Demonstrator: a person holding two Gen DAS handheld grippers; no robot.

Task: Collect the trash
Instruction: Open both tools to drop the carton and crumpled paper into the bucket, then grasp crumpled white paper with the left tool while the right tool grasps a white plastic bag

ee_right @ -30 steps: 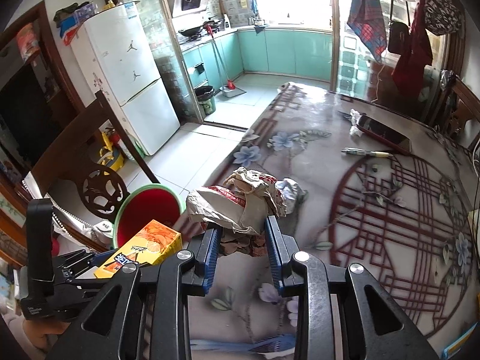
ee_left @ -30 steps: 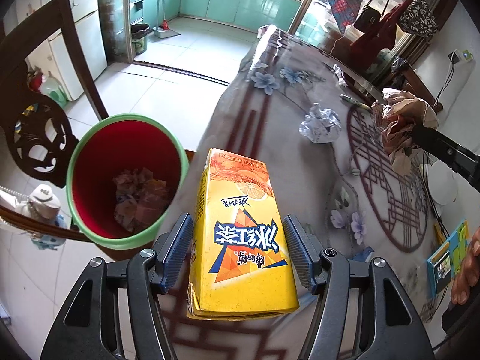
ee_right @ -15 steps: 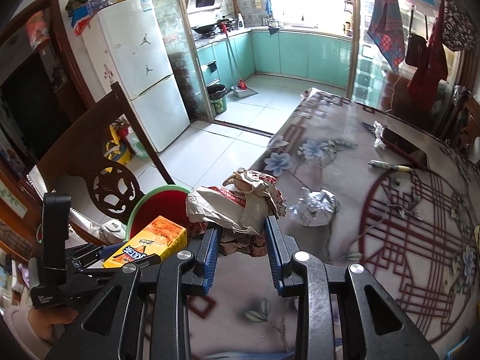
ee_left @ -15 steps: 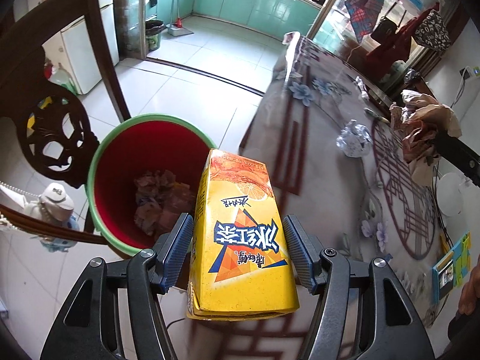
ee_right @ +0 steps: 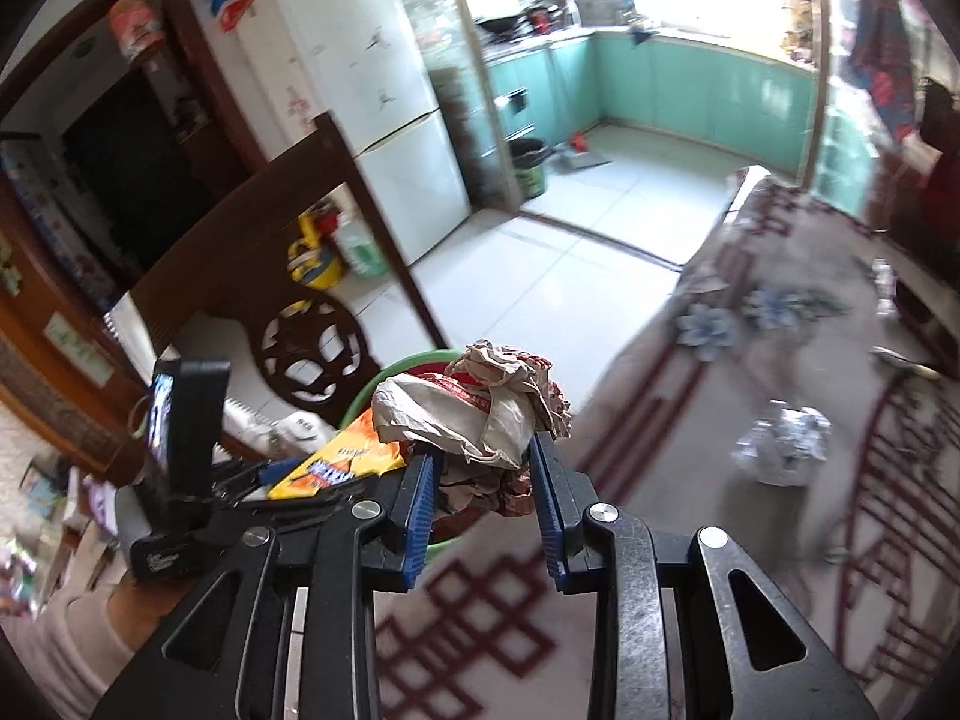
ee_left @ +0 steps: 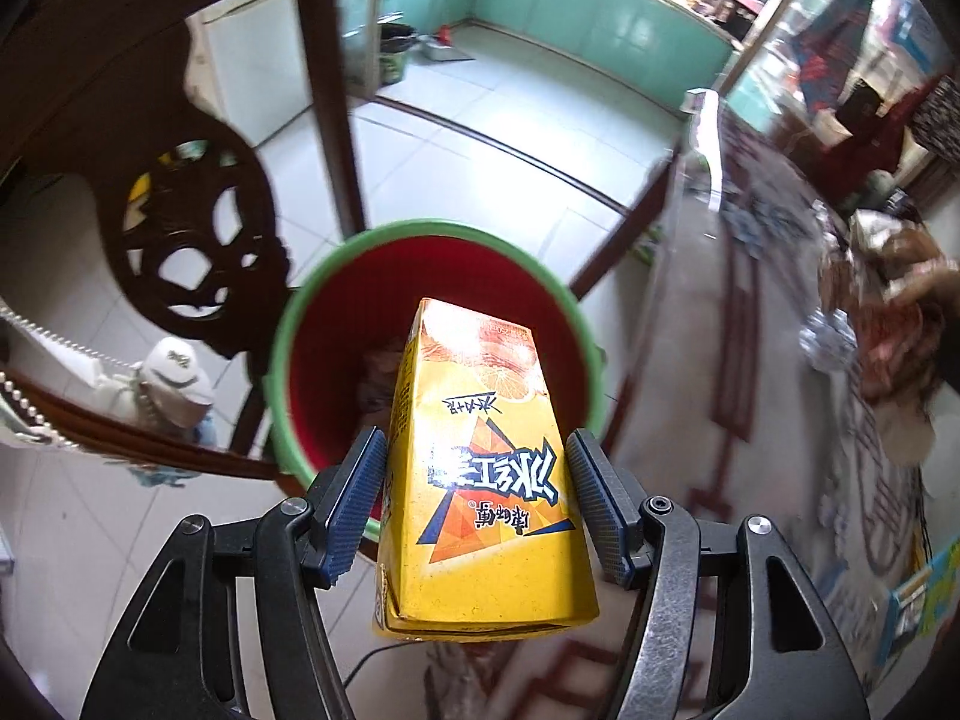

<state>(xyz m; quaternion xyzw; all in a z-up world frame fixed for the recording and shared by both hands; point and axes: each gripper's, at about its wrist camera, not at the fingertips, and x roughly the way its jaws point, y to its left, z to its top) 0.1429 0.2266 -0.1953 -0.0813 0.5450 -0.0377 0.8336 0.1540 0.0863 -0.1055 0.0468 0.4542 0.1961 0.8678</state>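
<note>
My left gripper (ee_left: 474, 480) is shut on a yellow drink carton (ee_left: 480, 468) and holds it over the red bin with a green rim (ee_left: 336, 276), which stands on the floor beside the table. Crumpled paper lies in the bin. My right gripper (ee_right: 483, 468) is shut on a wad of crumpled paper wrappers (ee_right: 474, 408) near the table's left edge, just right of the bin (ee_right: 390, 369). The carton (ee_right: 342, 459) and left gripper show to its left. A crumpled foil ball (ee_right: 783, 444) lies on the table.
A dark carved wooden chair (ee_left: 180, 180) stands left of the bin. The table (ee_right: 690, 480) has a floral cloth with red patterns. A white fridge (ee_right: 372, 120) and a dark bucket (ee_right: 531, 165) stand on the tiled floor beyond.
Both grippers have swung left toward the bin. The carton now sits over the bin's opening. The paper wad has moved from above the table to its left edge.
</note>
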